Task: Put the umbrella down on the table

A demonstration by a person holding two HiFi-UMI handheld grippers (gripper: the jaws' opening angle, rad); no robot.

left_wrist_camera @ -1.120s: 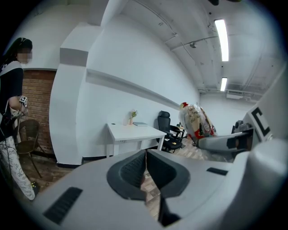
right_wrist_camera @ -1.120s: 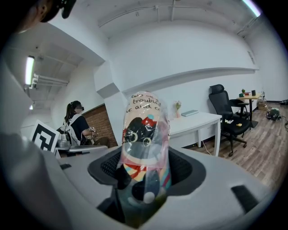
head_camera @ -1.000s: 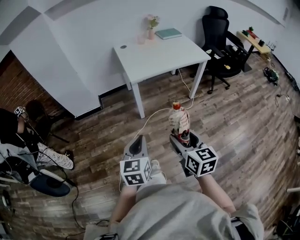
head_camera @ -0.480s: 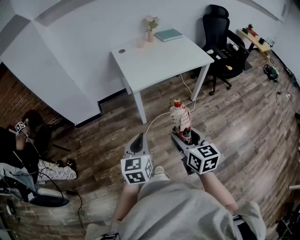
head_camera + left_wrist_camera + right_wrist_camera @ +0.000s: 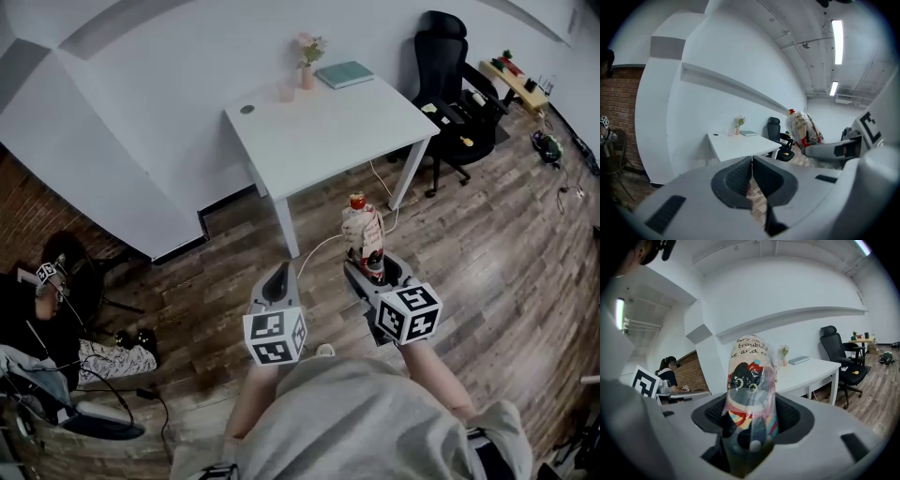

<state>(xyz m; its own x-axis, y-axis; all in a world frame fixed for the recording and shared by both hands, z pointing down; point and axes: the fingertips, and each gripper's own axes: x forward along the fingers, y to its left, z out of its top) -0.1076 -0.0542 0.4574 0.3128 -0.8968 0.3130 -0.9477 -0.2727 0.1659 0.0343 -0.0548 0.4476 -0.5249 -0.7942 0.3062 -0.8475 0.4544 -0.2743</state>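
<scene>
Closing on the table, nearer now than a second ago, my right gripper clamps the folded umbrella upright, jaws spread wide, well short of the tabletop, while my left gripper is pinched shut, empty.

Even, cool indoor light, long white ceiling tube lamp glaring in the left gripper view, heavy fisheye bending and black vignette at the edges, cartoon-printed folded umbrella soft at close range, faint shadow under the white rectangular table, muted colours
</scene>
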